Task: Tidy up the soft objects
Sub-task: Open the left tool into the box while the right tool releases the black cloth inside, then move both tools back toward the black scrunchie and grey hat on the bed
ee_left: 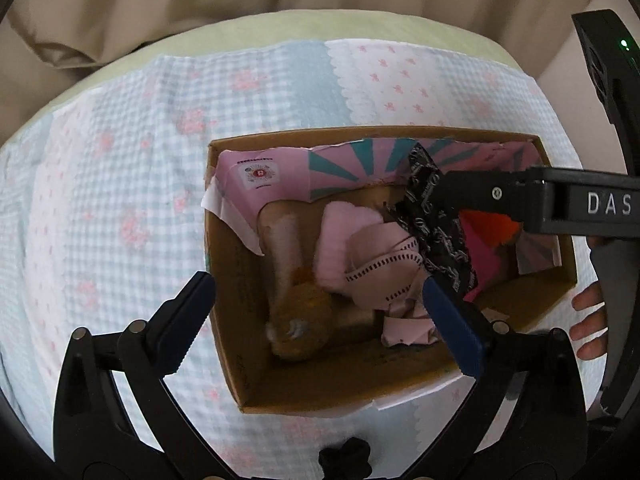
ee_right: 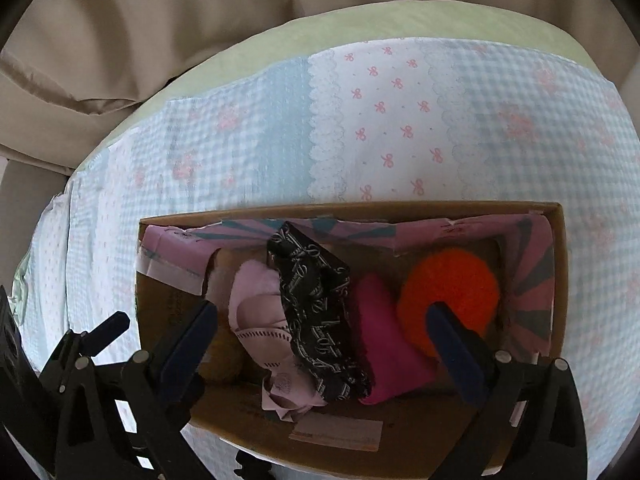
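A cardboard box (ee_left: 228,288) (ee_right: 560,280) with pink and teal flaps sits on the bed. It holds a pale pink cloth (ee_left: 372,256) (ee_right: 256,304), a black patterned cloth (ee_left: 436,240) (ee_right: 316,312), a magenta cloth (ee_right: 384,340), an orange knit ball (ee_right: 452,284) (ee_left: 488,224) and a tan plush (ee_left: 296,320). My left gripper (ee_left: 320,320) is open above the box's near left part, empty. My right gripper (ee_right: 324,344) is open above the box, empty; its arm (ee_left: 520,196) reaches in from the right in the left wrist view.
A blue gingham and pink bow quilt (ee_left: 120,184) (ee_right: 380,120) covers the bed, with a green sheet (ee_right: 400,20) at its far edge. Beige curtains (ee_left: 120,0) hang behind. A hand (ee_left: 592,320) shows at the right of the box.
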A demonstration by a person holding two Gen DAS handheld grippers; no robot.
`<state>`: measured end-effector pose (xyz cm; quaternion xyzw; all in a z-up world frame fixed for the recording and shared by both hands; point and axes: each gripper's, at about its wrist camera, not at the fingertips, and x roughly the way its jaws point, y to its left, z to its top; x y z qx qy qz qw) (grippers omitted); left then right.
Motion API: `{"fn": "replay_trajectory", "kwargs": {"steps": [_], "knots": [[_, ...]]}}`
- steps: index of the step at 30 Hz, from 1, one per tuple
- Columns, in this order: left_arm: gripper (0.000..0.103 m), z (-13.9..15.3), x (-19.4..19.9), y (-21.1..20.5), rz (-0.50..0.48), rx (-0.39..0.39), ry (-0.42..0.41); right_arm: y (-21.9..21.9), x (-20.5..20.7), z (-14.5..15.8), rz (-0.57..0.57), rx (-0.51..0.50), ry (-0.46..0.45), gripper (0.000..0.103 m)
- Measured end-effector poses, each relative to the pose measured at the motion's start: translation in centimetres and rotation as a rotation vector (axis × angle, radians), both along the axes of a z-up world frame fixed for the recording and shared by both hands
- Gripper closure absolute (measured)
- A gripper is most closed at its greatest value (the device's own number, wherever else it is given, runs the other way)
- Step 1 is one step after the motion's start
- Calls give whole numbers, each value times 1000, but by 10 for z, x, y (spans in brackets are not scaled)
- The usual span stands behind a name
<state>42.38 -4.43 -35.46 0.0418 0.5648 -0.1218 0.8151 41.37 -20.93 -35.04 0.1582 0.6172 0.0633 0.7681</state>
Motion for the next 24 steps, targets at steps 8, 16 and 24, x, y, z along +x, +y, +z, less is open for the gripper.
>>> {"fn": "replay_trajectory", "kwargs": {"steps": [8, 16, 24], "knots": [[0, 11, -9, 5, 20, -23, -6, 2, -12, 15, 5, -1, -37, 0], [0, 50, -38, 18, 30, -29, -72, 8, -38, 51, 18, -13, -86, 0], [0, 107, -84, 31, 47, -21, -132, 17, -93, 120, 58, -68, -200, 0]]}}
